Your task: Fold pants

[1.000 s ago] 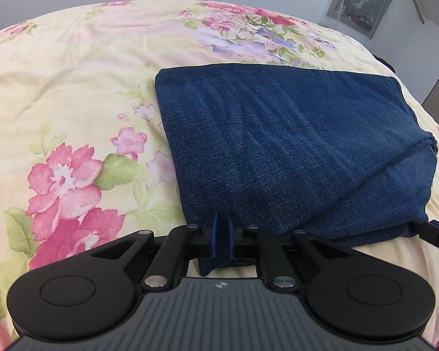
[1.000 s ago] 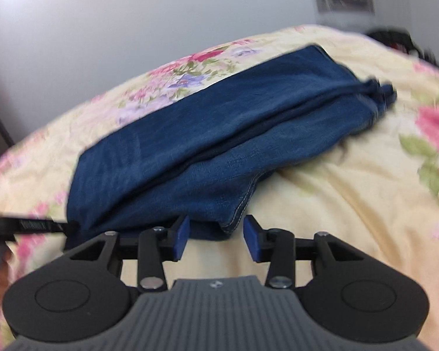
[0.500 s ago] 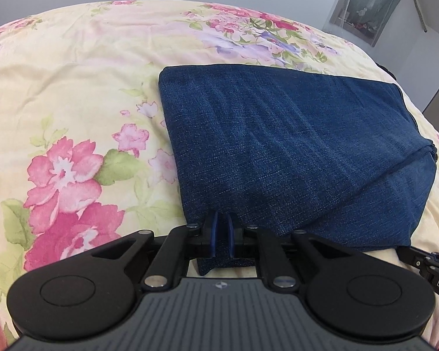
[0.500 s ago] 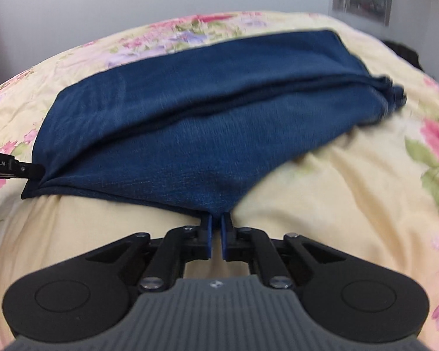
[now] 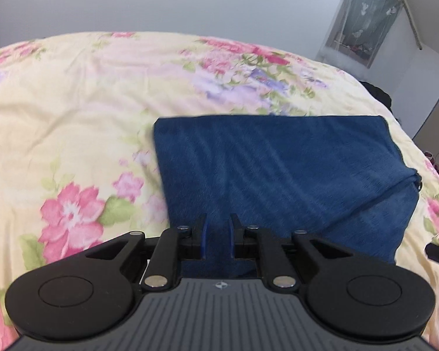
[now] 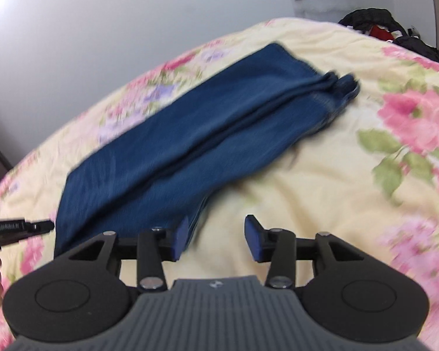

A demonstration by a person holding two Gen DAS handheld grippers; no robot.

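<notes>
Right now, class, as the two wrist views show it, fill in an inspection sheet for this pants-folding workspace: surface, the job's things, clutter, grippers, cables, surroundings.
Surface: bed with a floral cover, cream with pink flowers, lightly creased.
Job's things: blue denim pants, folded, lying flat on the cover.
Clutter: dark clothing heap with something red in it, at the bed's far edge.
Grippers: left gripper shut on the pants' near edge; right gripper with jaws opening, only bare cover between them, the pants' edge beside its left pad.
Cables: nothing seen.
Surroundings: plain pale wall; a curtained window in the corner.
</notes>
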